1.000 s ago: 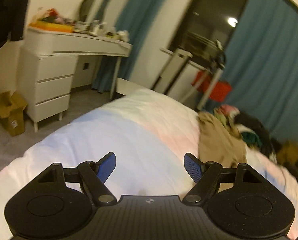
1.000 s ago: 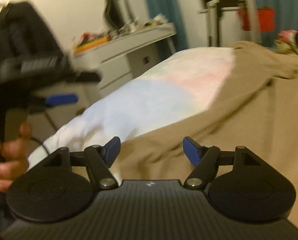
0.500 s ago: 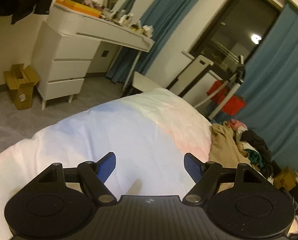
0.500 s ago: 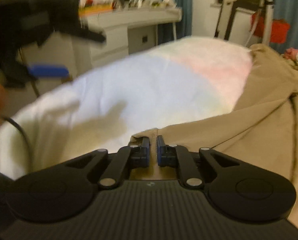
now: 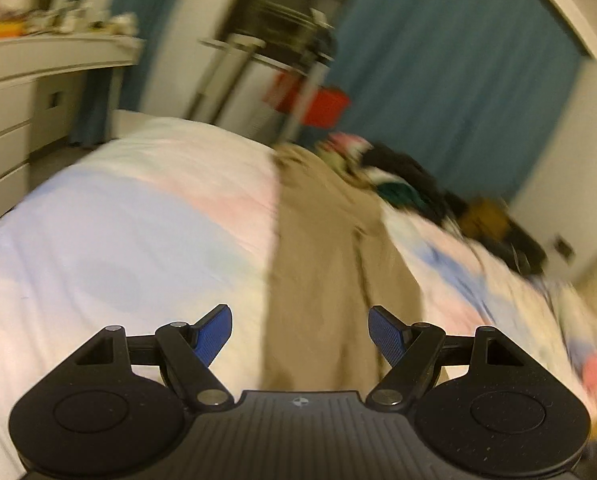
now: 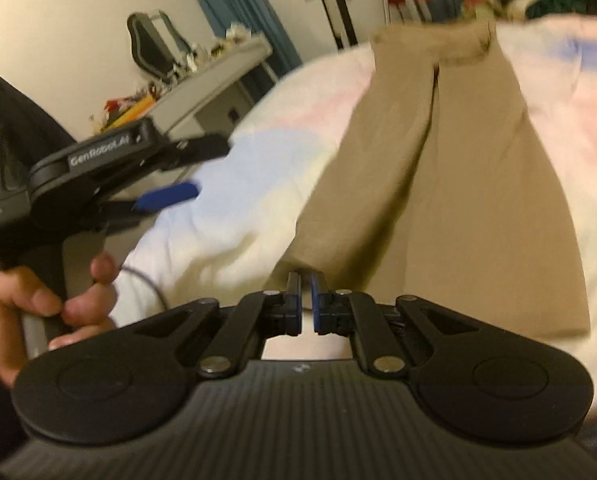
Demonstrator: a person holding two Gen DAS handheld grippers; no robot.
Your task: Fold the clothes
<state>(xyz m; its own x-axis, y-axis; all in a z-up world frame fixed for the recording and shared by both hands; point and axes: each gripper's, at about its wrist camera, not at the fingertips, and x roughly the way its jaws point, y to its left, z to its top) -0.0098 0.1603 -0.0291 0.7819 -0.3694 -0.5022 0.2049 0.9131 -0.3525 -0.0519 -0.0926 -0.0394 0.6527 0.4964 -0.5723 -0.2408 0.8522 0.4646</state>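
Tan trousers [image 6: 438, 184] lie lengthwise on a pastel bed cover [image 6: 226, 216], with the waistband at the far end. My right gripper [image 6: 306, 284] is shut on their near corner, and the cloth runs taut away from the jaws. In the left wrist view the same trousers [image 5: 330, 248] stretch ahead. My left gripper [image 5: 300, 334] hangs open just above their near end, nothing between its blue pads [image 5: 214, 332]. In the right wrist view, the left gripper [image 6: 186, 172] is off to the left over the bed, held by a hand [image 6: 38, 300].
A heap of mixed clothes [image 5: 398, 188] sits at the far right of the bed. A white dresser and desk [image 5: 38, 64] stand to the left. Blue curtains [image 5: 458, 80] and a rack with a red bag [image 5: 322, 108] are behind the bed.
My right gripper closed on the trousers' near edge and drew them out straight. My left gripper stayed open and swung right, so the trousers now lie ahead of it.
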